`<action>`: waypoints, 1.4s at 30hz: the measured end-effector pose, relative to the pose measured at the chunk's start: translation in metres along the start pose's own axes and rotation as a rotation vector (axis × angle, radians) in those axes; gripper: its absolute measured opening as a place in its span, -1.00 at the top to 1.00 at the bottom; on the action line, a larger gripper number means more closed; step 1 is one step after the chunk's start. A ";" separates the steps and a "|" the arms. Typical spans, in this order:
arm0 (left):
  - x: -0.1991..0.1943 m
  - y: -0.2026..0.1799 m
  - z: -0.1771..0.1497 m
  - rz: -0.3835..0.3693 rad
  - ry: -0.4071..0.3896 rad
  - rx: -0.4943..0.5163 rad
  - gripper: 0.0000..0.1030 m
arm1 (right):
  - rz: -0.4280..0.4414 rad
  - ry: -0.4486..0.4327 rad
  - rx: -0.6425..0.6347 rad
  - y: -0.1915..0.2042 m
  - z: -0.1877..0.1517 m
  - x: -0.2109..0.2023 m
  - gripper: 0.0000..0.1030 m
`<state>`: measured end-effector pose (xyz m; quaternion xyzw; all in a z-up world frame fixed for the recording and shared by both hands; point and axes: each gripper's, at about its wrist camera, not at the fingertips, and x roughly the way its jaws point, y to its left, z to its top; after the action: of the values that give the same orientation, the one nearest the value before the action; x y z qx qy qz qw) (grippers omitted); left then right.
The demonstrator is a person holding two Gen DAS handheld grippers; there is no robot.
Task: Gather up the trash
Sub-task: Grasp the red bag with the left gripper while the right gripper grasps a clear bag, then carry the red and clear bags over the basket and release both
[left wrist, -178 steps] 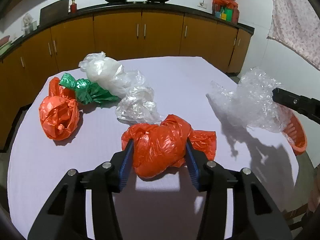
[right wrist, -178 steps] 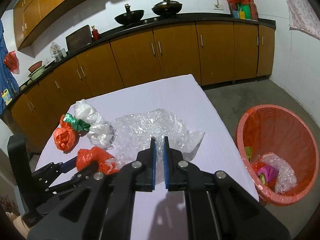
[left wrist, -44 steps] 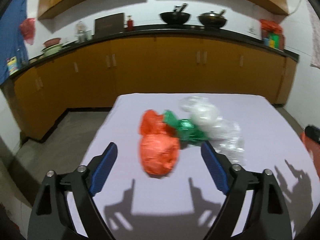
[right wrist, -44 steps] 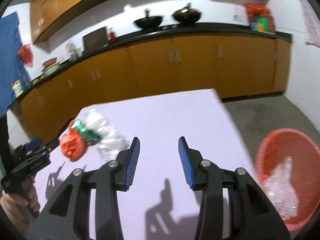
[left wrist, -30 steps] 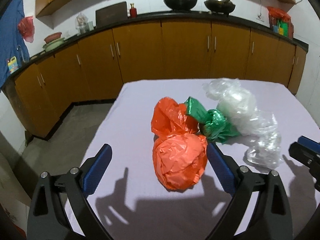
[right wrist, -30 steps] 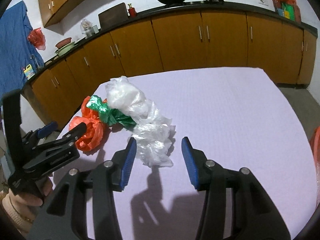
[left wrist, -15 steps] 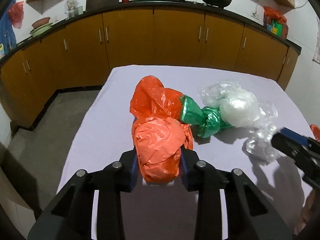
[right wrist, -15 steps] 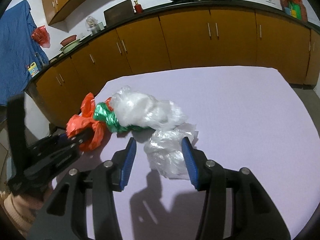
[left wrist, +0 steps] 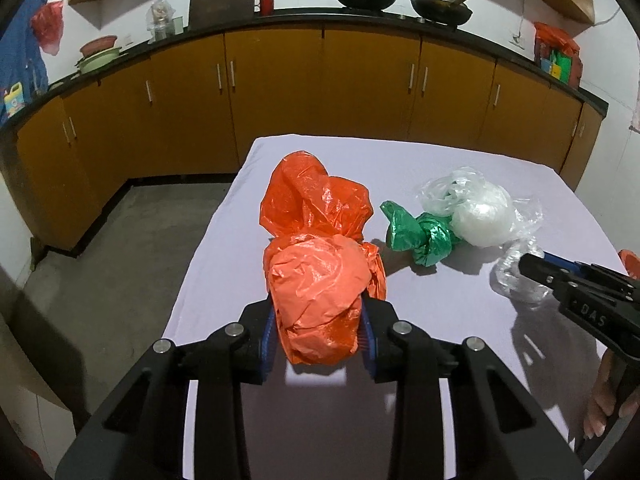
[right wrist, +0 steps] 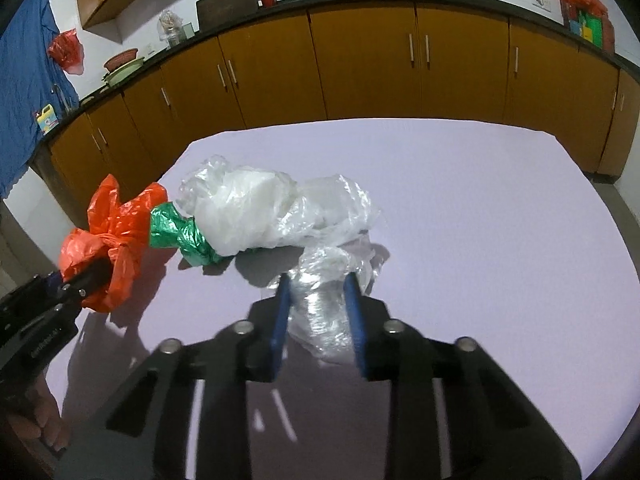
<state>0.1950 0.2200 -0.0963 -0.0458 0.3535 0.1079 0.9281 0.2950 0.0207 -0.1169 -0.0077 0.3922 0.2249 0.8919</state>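
Left gripper: fingers clamped on the orange bag, near the counter's left edge. Right gripper: fingers closing around the clear plastic wad. Green bag and white bag lie between. Far half of the counter is open. A second ago both pairs stood wide apart.

Light from above and behind throws hard gripper shadows across the pale table. Fisheye bends the cabinets, corners vignette black. The right wrist view shows slight motion blur.
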 end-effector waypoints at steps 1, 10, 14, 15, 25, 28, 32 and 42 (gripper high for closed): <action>-0.001 0.001 0.001 0.000 -0.002 -0.002 0.34 | -0.007 -0.002 -0.005 -0.001 -0.002 -0.003 0.61; -0.031 -0.001 0.006 -0.015 -0.058 -0.028 0.34 | -0.078 -0.029 0.054 -0.043 -0.018 -0.045 0.73; -0.046 -0.013 0.009 -0.045 -0.086 -0.019 0.34 | -0.107 -0.065 0.079 -0.062 -0.023 -0.074 0.73; -0.050 -0.017 0.010 -0.057 -0.094 -0.013 0.34 | -0.113 -0.074 0.083 -0.064 -0.023 -0.080 0.73; -0.079 -0.065 0.016 -0.166 -0.143 0.046 0.34 | -0.188 -0.185 0.096 -0.091 -0.032 -0.161 0.73; -0.087 -0.078 0.016 -0.194 -0.151 0.058 0.34 | -0.215 -0.207 0.101 -0.097 -0.034 -0.179 0.73; -0.095 -0.097 0.017 -0.222 -0.160 0.077 0.34 | -0.266 -0.228 0.102 -0.105 -0.039 -0.198 0.73; -0.108 -0.138 0.014 -0.288 -0.166 0.128 0.34 | -0.354 -0.255 0.132 -0.132 -0.053 -0.233 0.73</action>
<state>0.1577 0.0700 -0.0131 -0.0279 0.2714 -0.0456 0.9610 0.1746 -0.2003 -0.0116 0.0104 0.2828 0.0378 0.9584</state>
